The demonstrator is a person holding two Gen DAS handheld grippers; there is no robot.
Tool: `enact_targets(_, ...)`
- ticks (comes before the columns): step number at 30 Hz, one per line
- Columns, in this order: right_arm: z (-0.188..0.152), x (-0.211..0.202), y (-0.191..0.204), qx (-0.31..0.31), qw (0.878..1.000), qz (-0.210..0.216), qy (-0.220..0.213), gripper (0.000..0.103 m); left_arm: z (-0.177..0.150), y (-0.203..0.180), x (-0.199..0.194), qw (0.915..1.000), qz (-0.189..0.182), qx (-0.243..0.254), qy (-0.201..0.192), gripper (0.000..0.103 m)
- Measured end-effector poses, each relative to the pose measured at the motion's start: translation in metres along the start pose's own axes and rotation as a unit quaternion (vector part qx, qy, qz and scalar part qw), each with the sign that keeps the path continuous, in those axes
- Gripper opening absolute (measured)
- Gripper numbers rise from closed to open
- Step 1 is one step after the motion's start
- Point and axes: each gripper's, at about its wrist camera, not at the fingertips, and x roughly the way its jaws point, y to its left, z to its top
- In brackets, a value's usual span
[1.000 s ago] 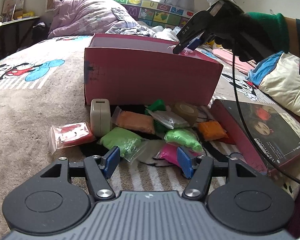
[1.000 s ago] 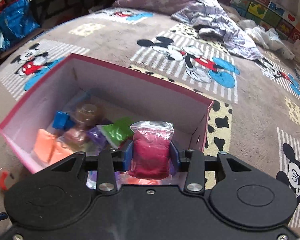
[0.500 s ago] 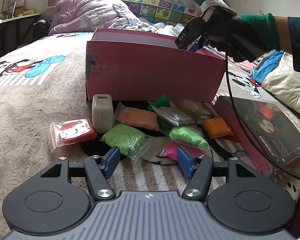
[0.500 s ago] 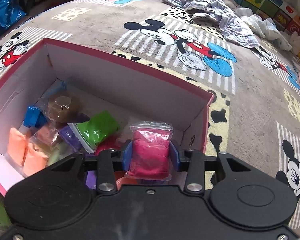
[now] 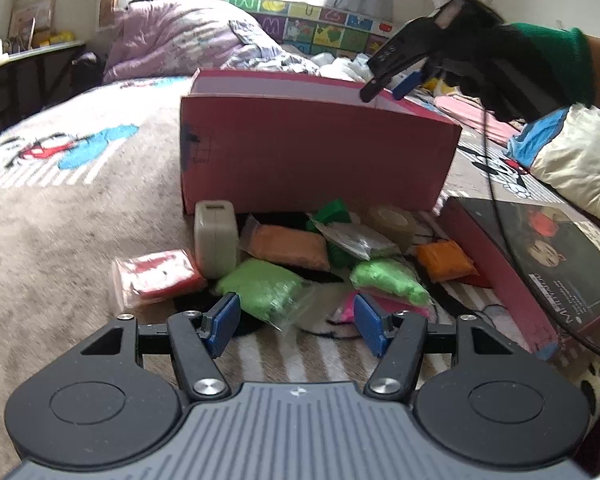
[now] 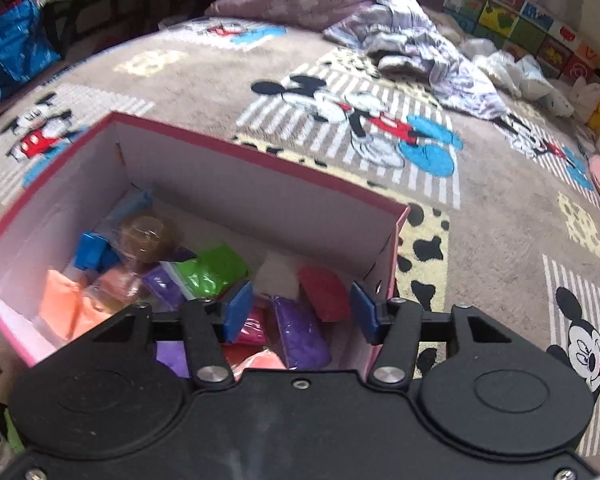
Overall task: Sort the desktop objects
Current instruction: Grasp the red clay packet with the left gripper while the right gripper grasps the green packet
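Note:
A pink cardboard box [image 5: 316, 152] stands on the Mickey Mouse blanket; it also shows in the right wrist view [image 6: 260, 168]. My right gripper [image 6: 300, 312] is open and empty above the box's right end; it also shows in the left wrist view [image 5: 384, 84]. A dark red clay bag [image 6: 324, 292] lies in the box below it, among several other bags. My left gripper [image 5: 296, 322] is open and empty, low over the pile in front of the box: a light green bag [image 5: 260, 288], an orange bag [image 5: 288, 246], a red-and-white bag [image 5: 156, 276], a white charger [image 5: 216, 238].
A dark book [image 5: 540, 264] lies right of the pile. A tape roll [image 5: 392, 218] sits against the box. A second green bag [image 5: 388, 280], a pink bag [image 5: 380, 308] and a small orange bag [image 5: 444, 260] lie nearby. Bedding and pillows [image 5: 180, 36] lie behind.
My right gripper has opened and let go of the dark red bag, which now lies in the box. The left gripper has barely moved.

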Motion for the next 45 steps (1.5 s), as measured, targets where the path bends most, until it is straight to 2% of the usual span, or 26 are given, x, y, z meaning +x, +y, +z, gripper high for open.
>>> enact_targets(10,-0.035,-0.082,0.014,0.012,0.994,0.041,-0.099,0.056,0.009,0.024,-0.001,0.9977,0.056,-0.011,-0.037,0.062)
enact_targets(14,-0.058,-0.111,0.022,0.029,0.989,0.066,-0.126,0.058,0.011,0.029,-0.004,0.9935,0.097,0.001,-0.059,0.062)
enact_targets(18,-0.085,-0.121,0.036,0.038,0.987,0.1,-0.122,0.059,0.012,0.04,0.003,0.9912,0.121,-0.026,-0.047,0.062)
enact_targets(22,-0.116,-0.118,0.062,0.015,0.986,0.137,-0.098,0.059,0.012,0.043,0.007,0.9904,0.129,-0.034,-0.038,0.062)
enact_targets(24,-0.133,-0.115,0.078,-0.015,0.986,0.143,-0.084,0.059,0.011,0.038,0.006,0.9906,0.131,-0.01,-0.038,0.062)
enact_targets(28,-0.161,-0.1,0.107,-0.077,0.984,0.149,-0.054,0.052,0.007,0.025,0.008,0.9898,0.129,0.054,-0.028,0.062)
enact_targets(31,-0.175,-0.089,0.126,-0.118,0.983,0.132,-0.043,0.048,0.003,0.017,0.014,0.986,0.134,0.098,-0.012,0.06)
enact_targets(33,-0.179,-0.085,0.135,-0.13,0.982,0.13,-0.044,0.047,0.0,0.013,0.016,0.9826,0.14,0.122,-0.005,0.054)
enact_targets(35,-0.18,-0.082,0.142,-0.141,0.981,0.126,-0.047,0.047,-0.002,0.01,0.019,0.9775,0.152,0.146,0.001,0.043)
enact_targets(38,-0.181,-0.077,0.152,-0.17,0.978,0.108,-0.054,0.045,-0.005,0.006,0.023,0.9702,0.166,0.176,0.009,0.034)
enact_targets(43,-0.183,-0.077,0.153,-0.189,0.977,0.079,-0.066,0.033,-0.007,0.0,0.027,0.9576,0.185,0.22,0.012,0.033)
enact_targets(45,-0.184,-0.079,0.149,-0.191,0.977,0.064,-0.073,0.032,-0.007,-0.001,0.027,0.9567,0.175,0.232,0.018,0.033)
